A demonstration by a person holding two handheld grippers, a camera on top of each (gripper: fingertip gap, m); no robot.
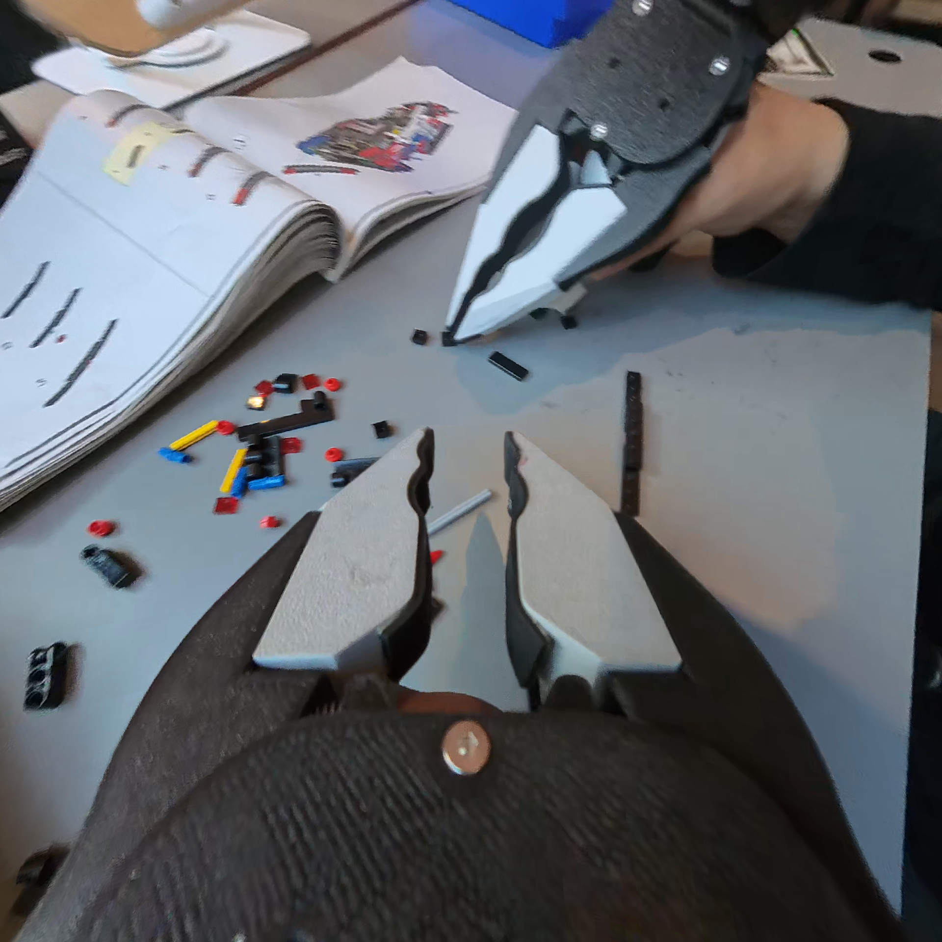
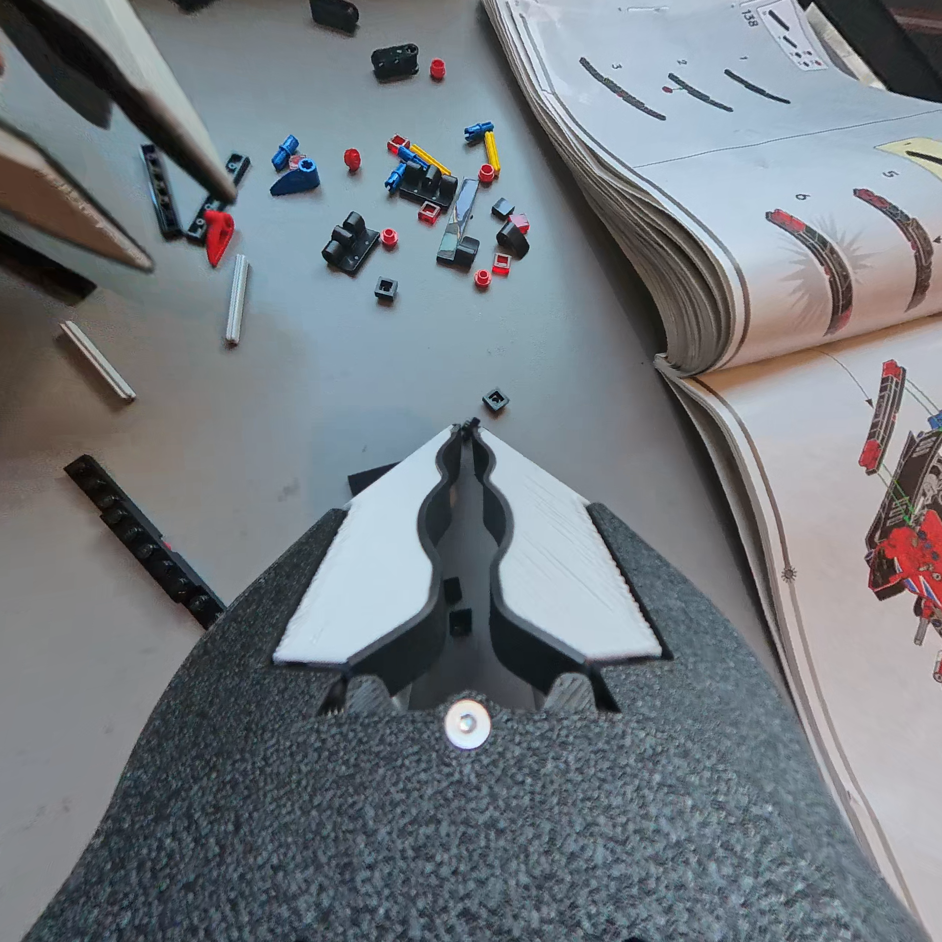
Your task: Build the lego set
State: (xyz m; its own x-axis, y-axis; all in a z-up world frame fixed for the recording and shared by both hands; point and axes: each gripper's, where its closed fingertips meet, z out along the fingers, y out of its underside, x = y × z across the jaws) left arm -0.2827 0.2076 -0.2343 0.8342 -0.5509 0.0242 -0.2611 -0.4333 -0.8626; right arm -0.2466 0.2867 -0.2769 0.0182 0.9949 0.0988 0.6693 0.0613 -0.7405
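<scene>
My right gripper is shut on a small black piece, with its tip down at the grey table; it also shows in the left wrist view. Another small black piece lies just beyond the tip. My left gripper is open and empty, held over a grey axle. A long black plate lies to its right and shows in the right wrist view. Loose red, blue, yellow and black pieces lie scattered between the grippers and the booklet.
An open instruction booklet lies at the left, and on the right in the right wrist view. A black tile lies by the right gripper. A second grey axle lies apart. The table edge runs along the right. About 10 cm separates my left fingertips from my right. It is some 8 cm from my left tips to the long black plate. Seen from the right wrist view as well.
</scene>
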